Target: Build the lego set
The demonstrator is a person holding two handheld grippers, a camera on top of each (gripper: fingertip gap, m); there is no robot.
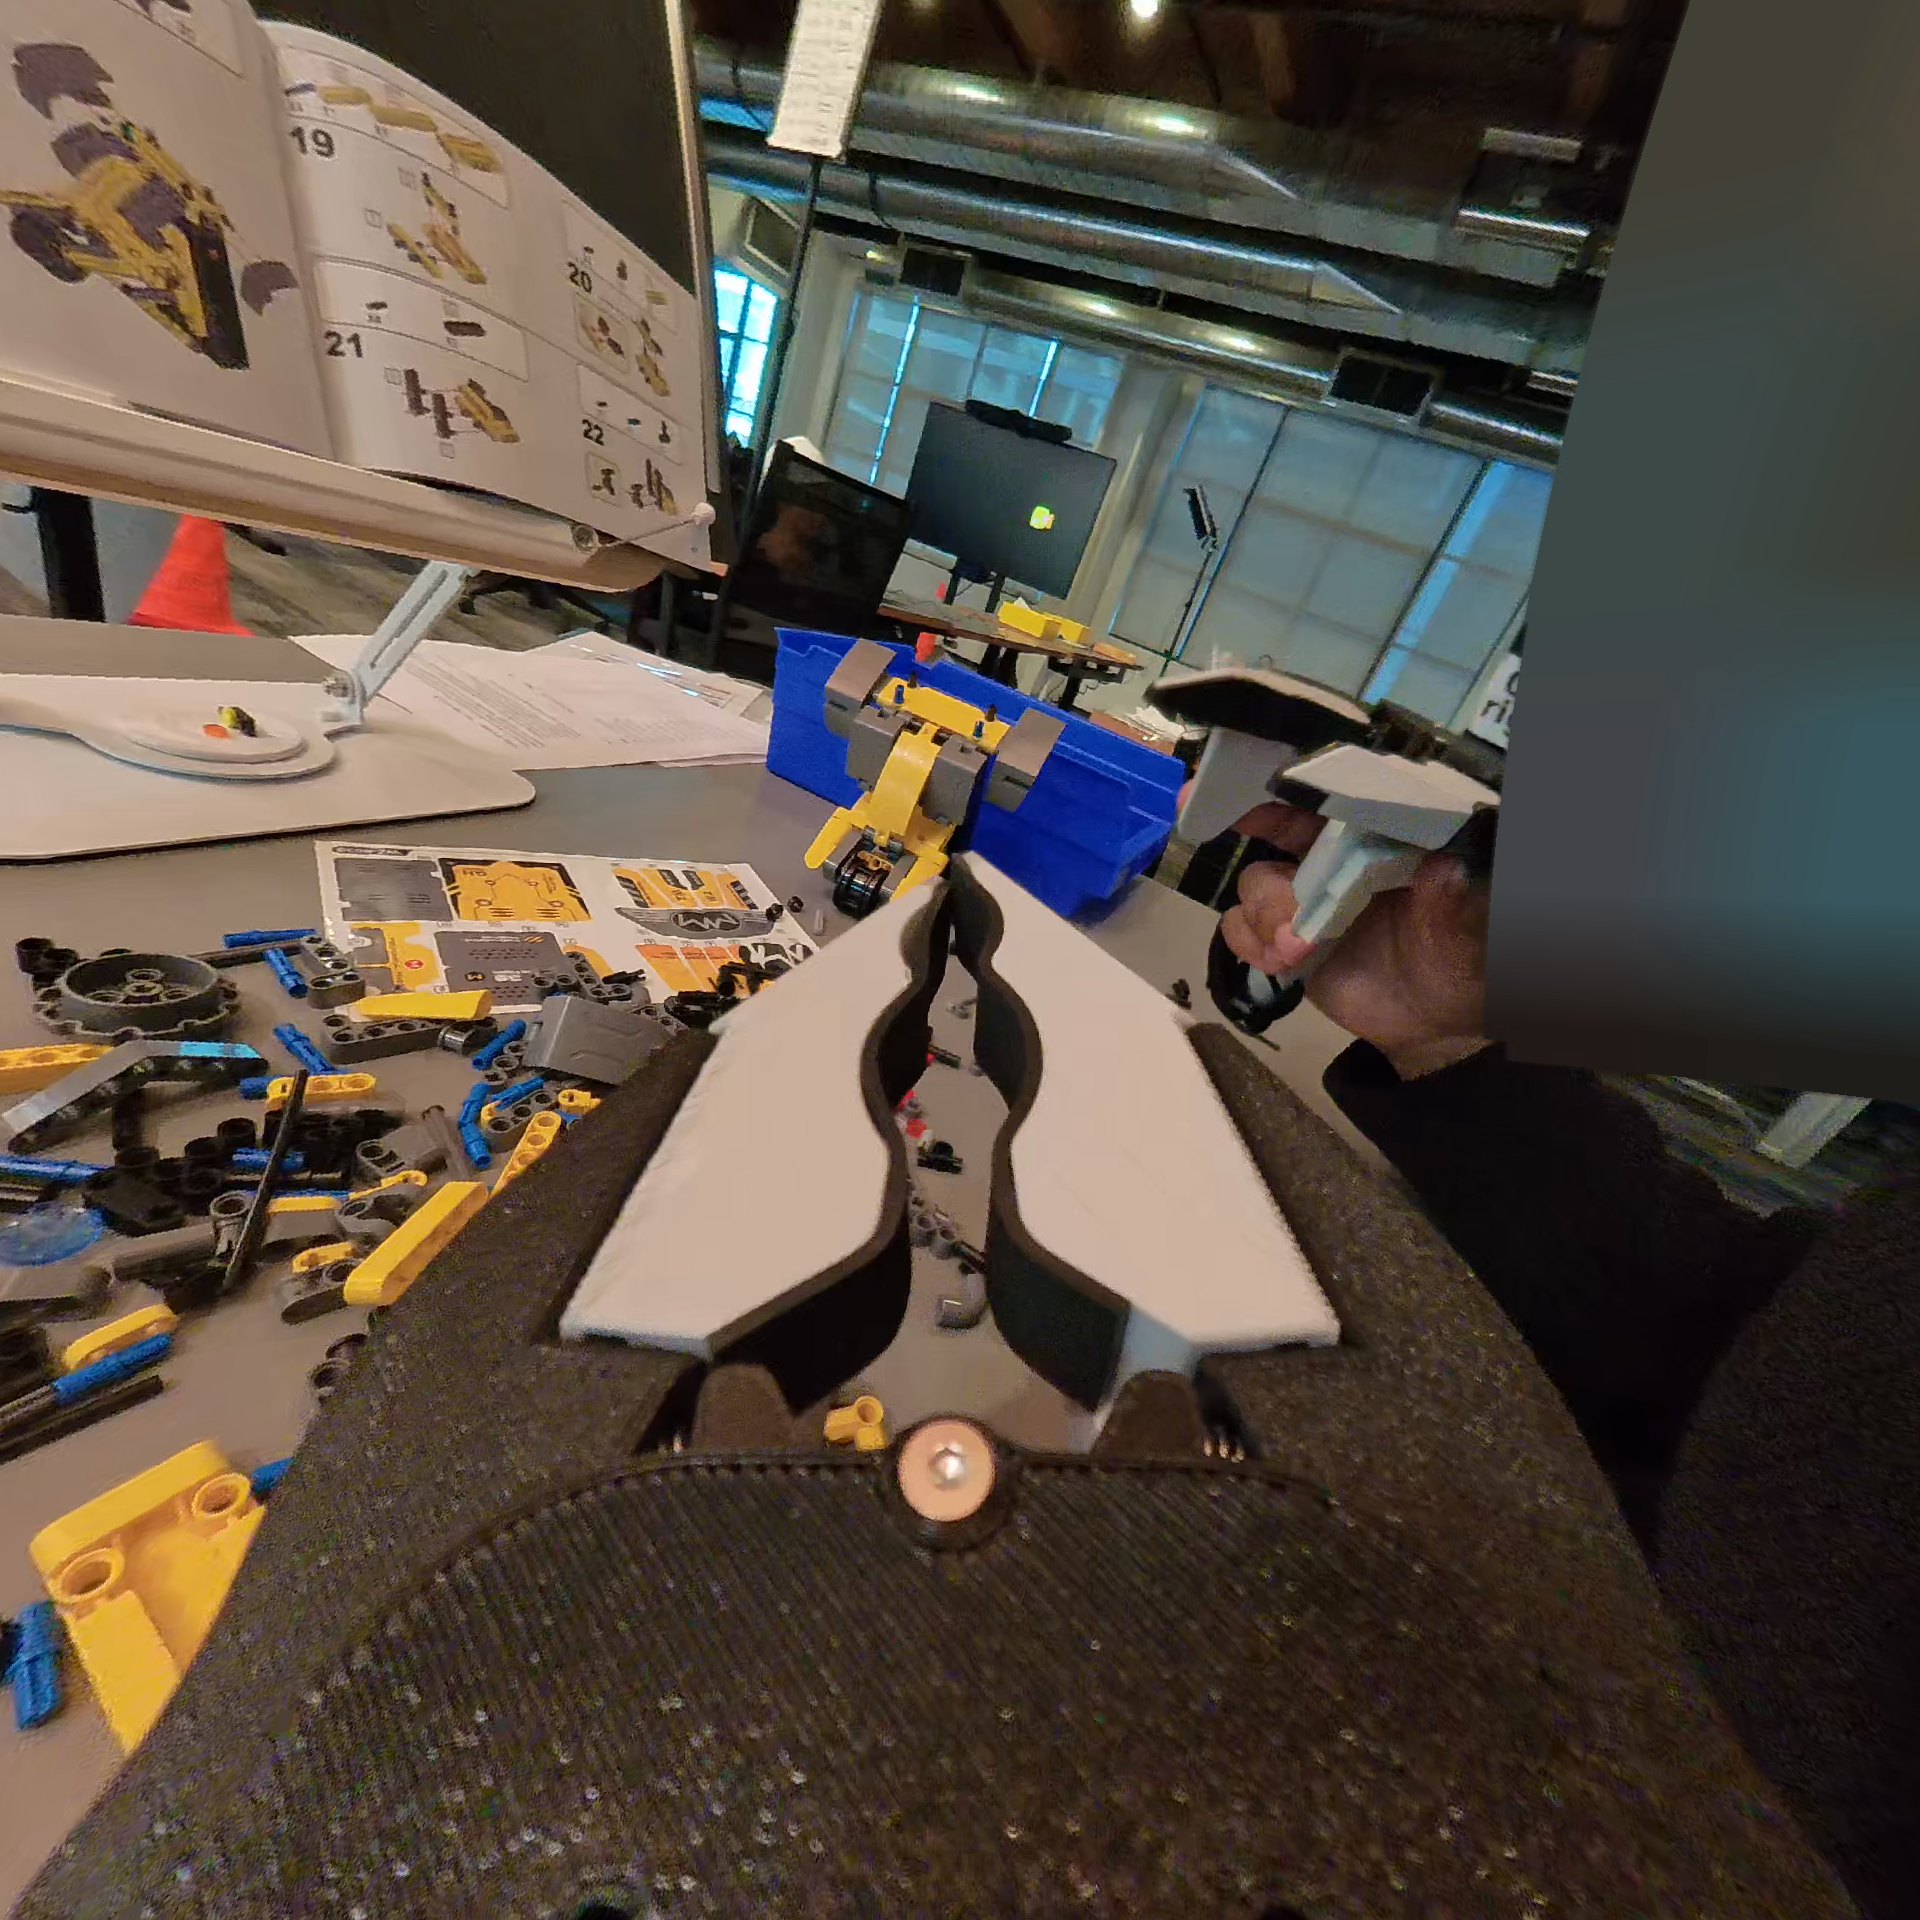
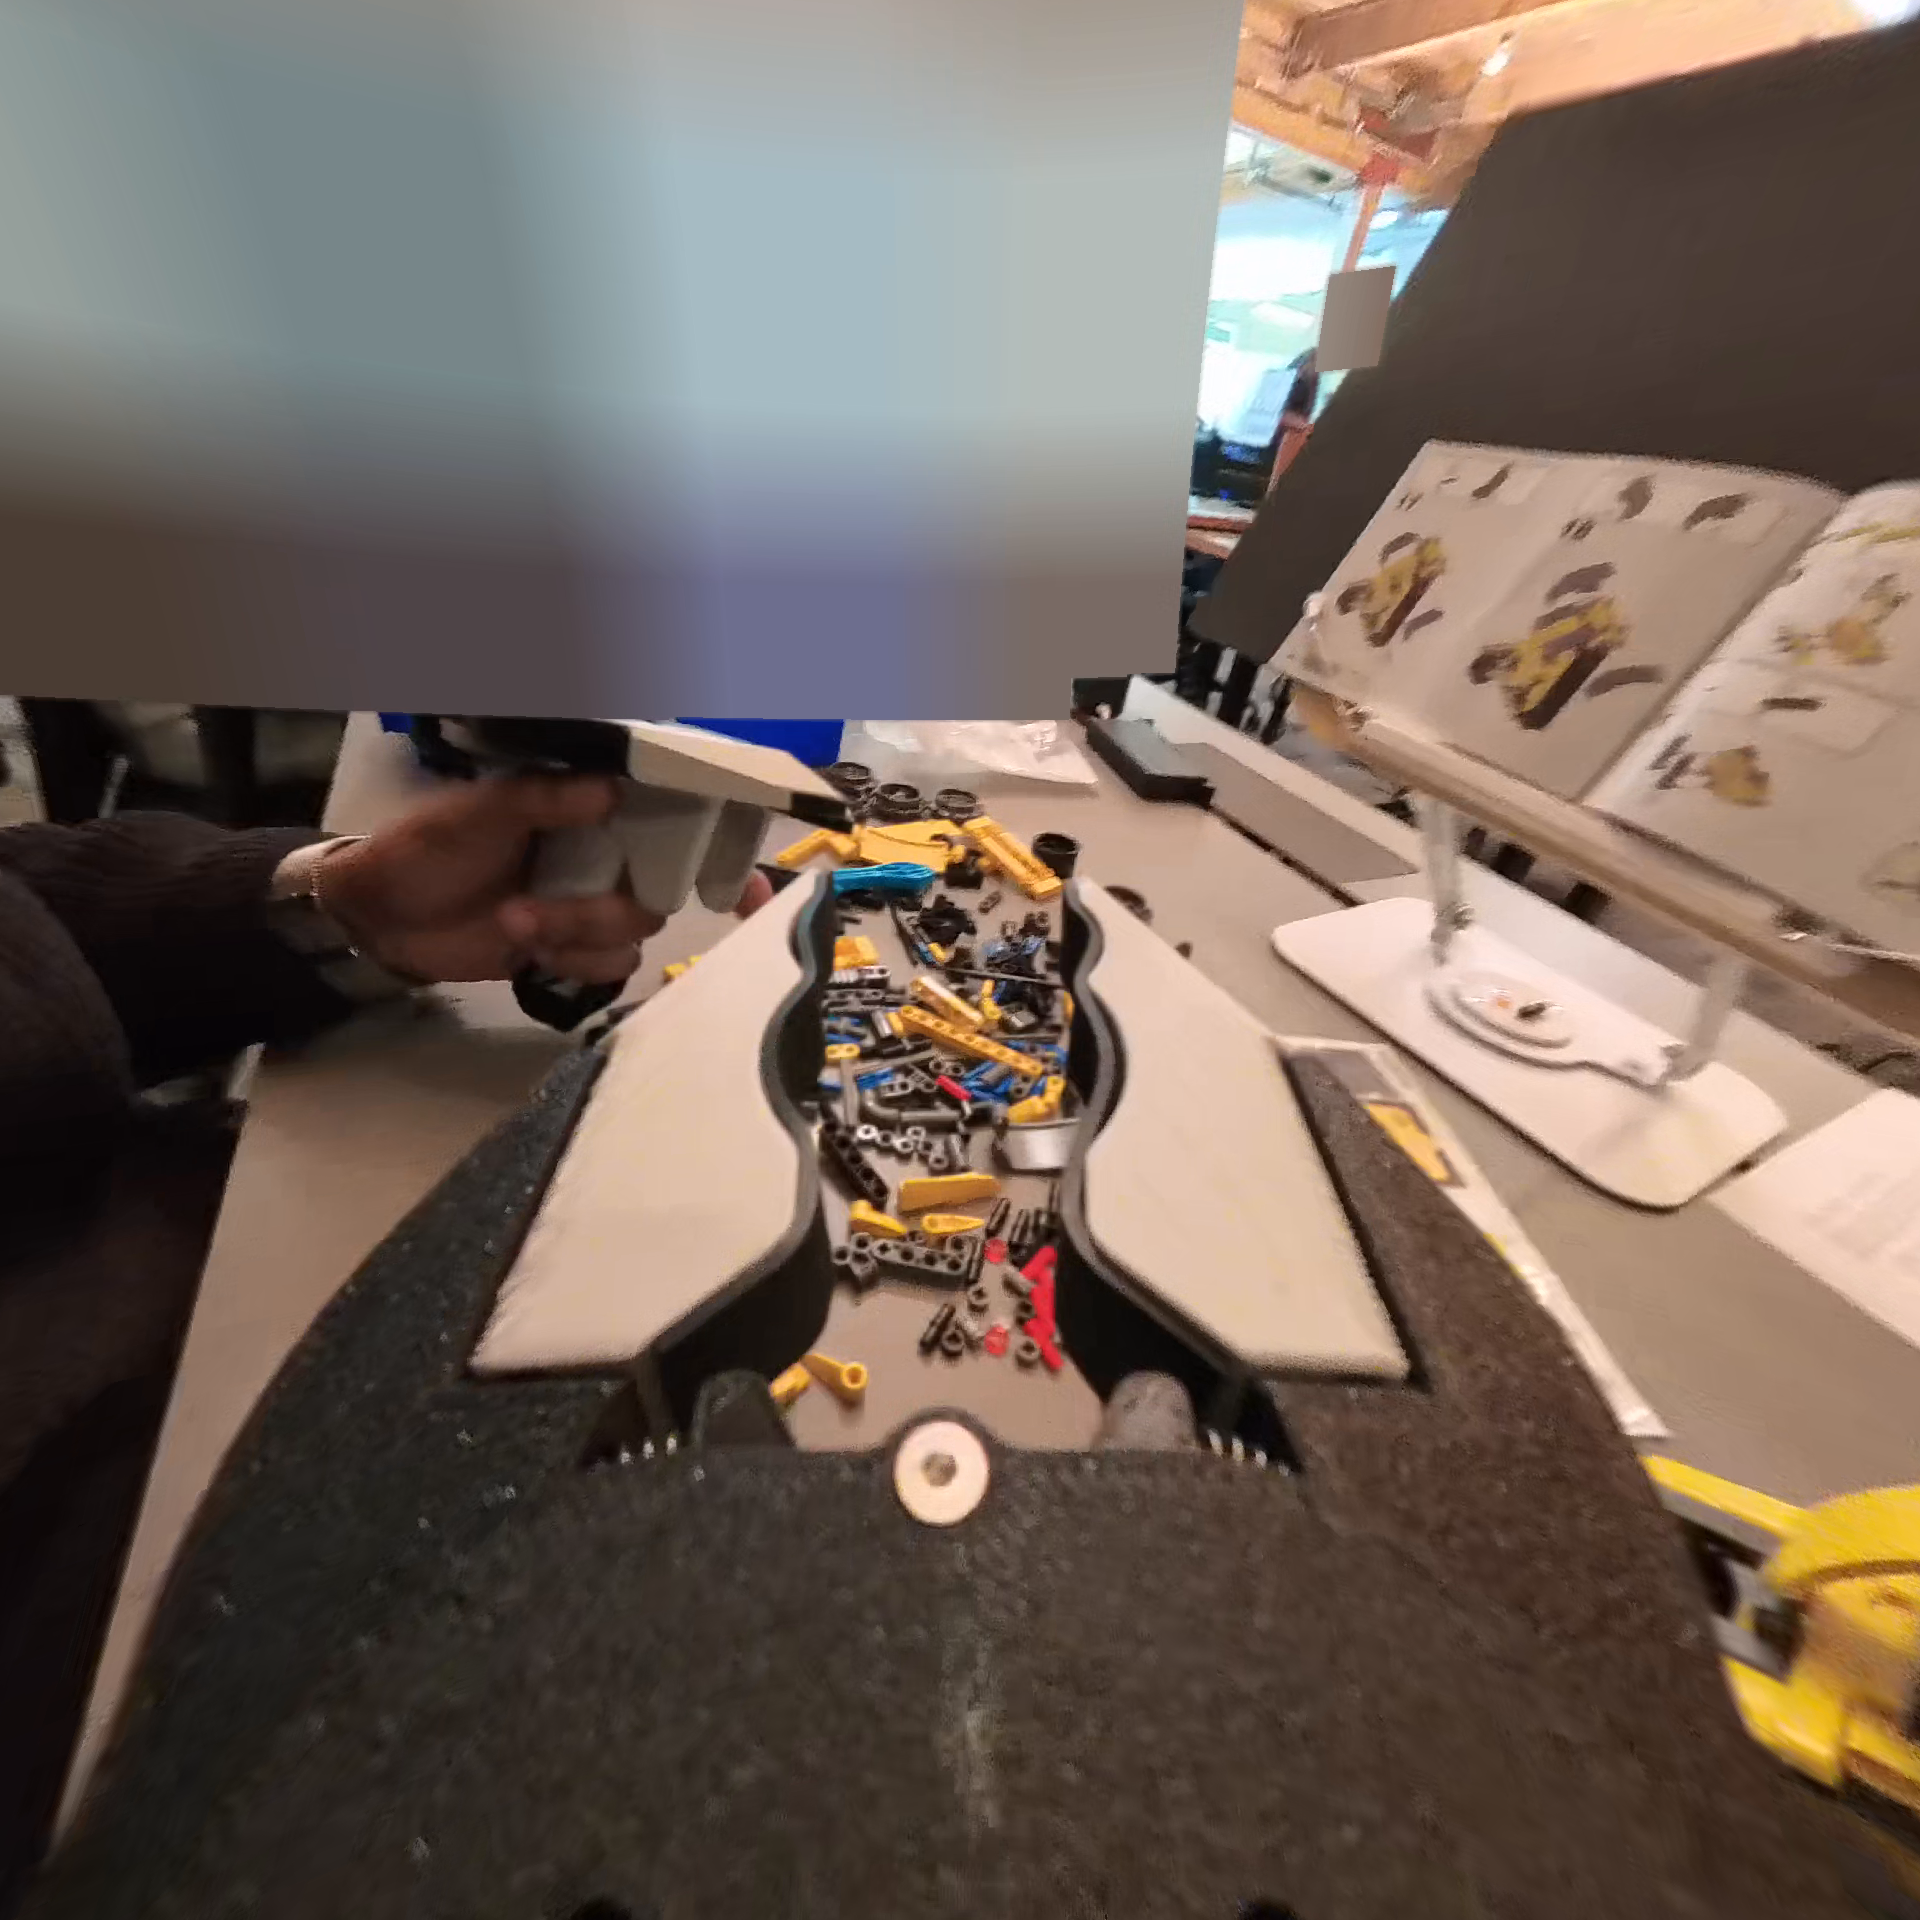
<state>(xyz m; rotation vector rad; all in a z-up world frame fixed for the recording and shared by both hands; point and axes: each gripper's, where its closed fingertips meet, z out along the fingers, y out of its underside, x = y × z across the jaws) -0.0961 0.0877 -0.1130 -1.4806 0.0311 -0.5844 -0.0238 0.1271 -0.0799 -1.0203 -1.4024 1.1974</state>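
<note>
My left gripper (image 1: 948, 878) is shut, its tips touching, and I see nothing between them. The tips sit just in front of a yellow and grey brick model (image 1: 914, 764) that leans on a blue bin (image 1: 1049, 821). My right gripper (image 2: 945, 888) is open and empty, its fingers spread wide above a pile of loose yellow, black and blue pieces (image 2: 935, 1060). The pile also shows in the left wrist view (image 1: 270, 1132). A hand holds each gripper; the right gripper (image 1: 1351, 821) shows far right in the left view, and the left gripper (image 2: 727, 779) shows upper left in the right view.
An open instruction booklet (image 1: 343, 260) rests on a white stand (image 2: 1527, 1049) at the back of the grey table (image 1: 644, 810). A sticker sheet (image 1: 551, 914) lies flat. Part of a yellow model (image 2: 1829, 1621) is at the right view's lower right. Loose papers (image 1: 582, 696) lie behind. Spacing between my two grippers at the tips: around 10 centimetres.
</note>
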